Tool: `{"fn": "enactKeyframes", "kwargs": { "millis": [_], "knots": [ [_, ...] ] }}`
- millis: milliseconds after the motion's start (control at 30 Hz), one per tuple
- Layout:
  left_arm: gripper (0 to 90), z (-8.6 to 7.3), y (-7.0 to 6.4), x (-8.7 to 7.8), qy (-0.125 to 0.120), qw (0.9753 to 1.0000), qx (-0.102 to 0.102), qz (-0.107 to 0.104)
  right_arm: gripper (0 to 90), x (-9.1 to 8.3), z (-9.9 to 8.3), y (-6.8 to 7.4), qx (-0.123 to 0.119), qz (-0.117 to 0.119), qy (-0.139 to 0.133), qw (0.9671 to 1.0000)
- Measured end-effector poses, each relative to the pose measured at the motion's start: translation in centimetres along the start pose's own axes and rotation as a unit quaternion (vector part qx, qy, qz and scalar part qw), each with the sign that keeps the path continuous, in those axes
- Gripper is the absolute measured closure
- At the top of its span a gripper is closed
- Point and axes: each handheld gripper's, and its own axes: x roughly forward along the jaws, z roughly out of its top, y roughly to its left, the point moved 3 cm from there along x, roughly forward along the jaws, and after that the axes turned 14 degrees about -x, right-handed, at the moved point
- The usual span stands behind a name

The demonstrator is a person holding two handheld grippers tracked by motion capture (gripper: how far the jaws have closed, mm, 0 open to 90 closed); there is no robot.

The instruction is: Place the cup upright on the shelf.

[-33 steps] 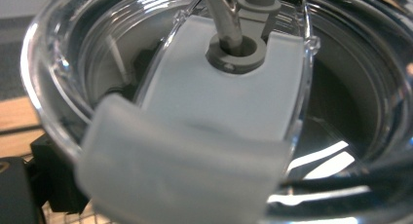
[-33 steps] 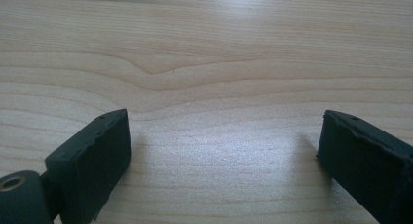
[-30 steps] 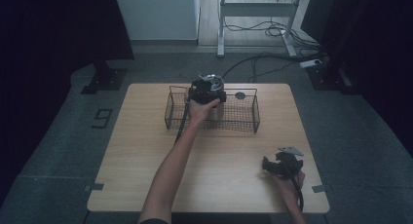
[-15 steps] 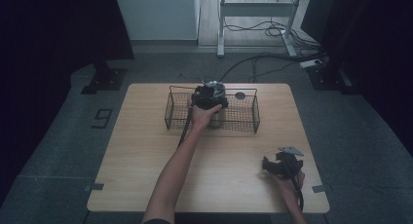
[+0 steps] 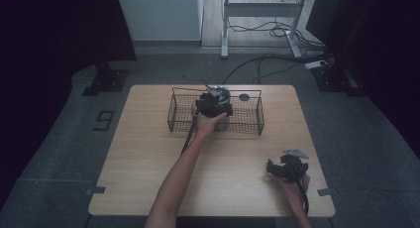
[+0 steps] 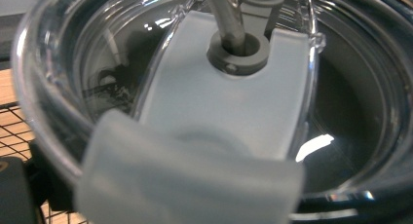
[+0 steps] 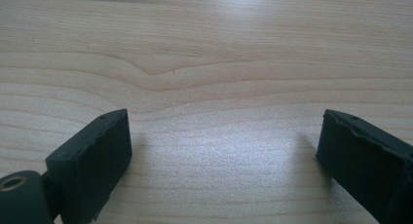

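Two grippers in play: your left gripper (image 5: pixel 214 105) is over the wire basket (image 5: pixel 252 123) at the table's (image 5: pixel 148 153) far side, right up against a clear-lidded cup (image 6: pixel 214 102); can't tell if it's clamped. Your right gripper (image 7: pixel 224 151) rests near the table's front-right corner, jaws wide, nothing between.

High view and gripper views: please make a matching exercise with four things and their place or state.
Things:
1. left gripper
2. right gripper
3. basket
4. lid

Place or state:
A. clear, with a straw through it
B. wire, at the far side of the table
C. open, near the table's front right
D. over the basket

Pairs: 1-D, 2-C, 3-B, 4-A
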Motion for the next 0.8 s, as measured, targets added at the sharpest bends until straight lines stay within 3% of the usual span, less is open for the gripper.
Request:
{"fn": "enactKeyframes", "kwargs": {
  "millis": [233, 300, 600, 800],
  "knots": [
    [3.5, 0.0, 0.0, 0.0, 0.0, 1.0, 0.0, -0.001, 5.4, 0.0, 0.0, 0.0, 0.0, 0.0, 0.0, 1.0],
    [2.5, 0.2, 0.0, -0.1, -0.003, 1.0, -0.009, -0.001, 5.4, 0.0, 0.0, 0.0, 0.001, 0.0, 0.0, 1.0],
    [0.0, 0.6, -0.1, -2.1, -0.029, 0.9993, -0.019, -0.01, 5.4, 0.0, 0.0, 0.0, 0.0, 0.0, 0.0, 1.0],
    [0.0, 0.3, 0.0, -3.7, -0.032, 0.9994, 0.002, -0.014, 5.4, 0.0, 0.0, 0.0, 0.0, 0.0, 0.0, 1.0]
  ]
}}
